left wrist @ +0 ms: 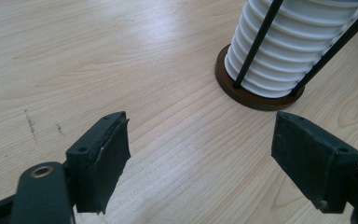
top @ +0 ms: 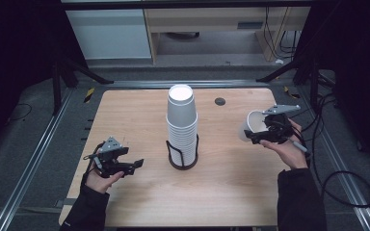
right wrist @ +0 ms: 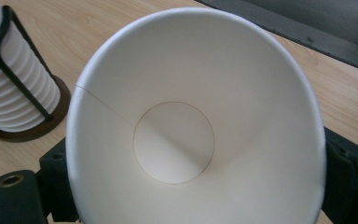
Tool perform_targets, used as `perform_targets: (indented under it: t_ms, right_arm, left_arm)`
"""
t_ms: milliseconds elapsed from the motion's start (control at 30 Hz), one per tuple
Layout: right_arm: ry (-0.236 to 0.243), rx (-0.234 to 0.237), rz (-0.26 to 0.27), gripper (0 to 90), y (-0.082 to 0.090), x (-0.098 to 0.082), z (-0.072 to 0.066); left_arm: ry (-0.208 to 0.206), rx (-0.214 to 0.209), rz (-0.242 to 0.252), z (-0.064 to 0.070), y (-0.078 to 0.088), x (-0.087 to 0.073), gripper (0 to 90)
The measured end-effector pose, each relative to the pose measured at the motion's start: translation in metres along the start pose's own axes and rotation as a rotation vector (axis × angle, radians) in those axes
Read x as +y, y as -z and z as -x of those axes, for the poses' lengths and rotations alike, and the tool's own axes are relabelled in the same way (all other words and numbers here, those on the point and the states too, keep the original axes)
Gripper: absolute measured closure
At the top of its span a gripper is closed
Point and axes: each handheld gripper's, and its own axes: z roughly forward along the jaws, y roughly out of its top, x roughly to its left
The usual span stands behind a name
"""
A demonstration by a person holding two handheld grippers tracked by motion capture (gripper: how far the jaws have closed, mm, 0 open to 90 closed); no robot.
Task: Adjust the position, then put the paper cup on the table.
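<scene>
The right claw [top: 259, 136] is closed on a white paper cup [top: 251, 126] near the right edge of the surface [top: 135, 110]. The cup's long axis lies tilted (mouth facing the claw's camera). The cup stack [top: 182, 126] stands at centre, to its left. The left claw [top: 134, 166] is half open and empty.

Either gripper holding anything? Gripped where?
Right gripper holds a single white paper cup, clamped across its outer side wall, mouth toward the camera. Left gripper holds nothing, its jaws apart.

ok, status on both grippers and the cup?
Right gripper shut on paper cup, held off the table. Left gripper open, nothing between its jaws. Cup stack in its holder mid-table, nothing blocking.
</scene>
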Motion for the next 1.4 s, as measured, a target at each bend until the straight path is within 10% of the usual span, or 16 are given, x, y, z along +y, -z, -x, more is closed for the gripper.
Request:
perform_targets:
  t_ms: [1400]
  right_arm:
    - [-0.041,-0.119,-0.296,9.2,-0.061,-0.035,0.022]
  left_arm:
    - [0.017,0.047,0.003,-0.006,0.004,0.0,18.3]
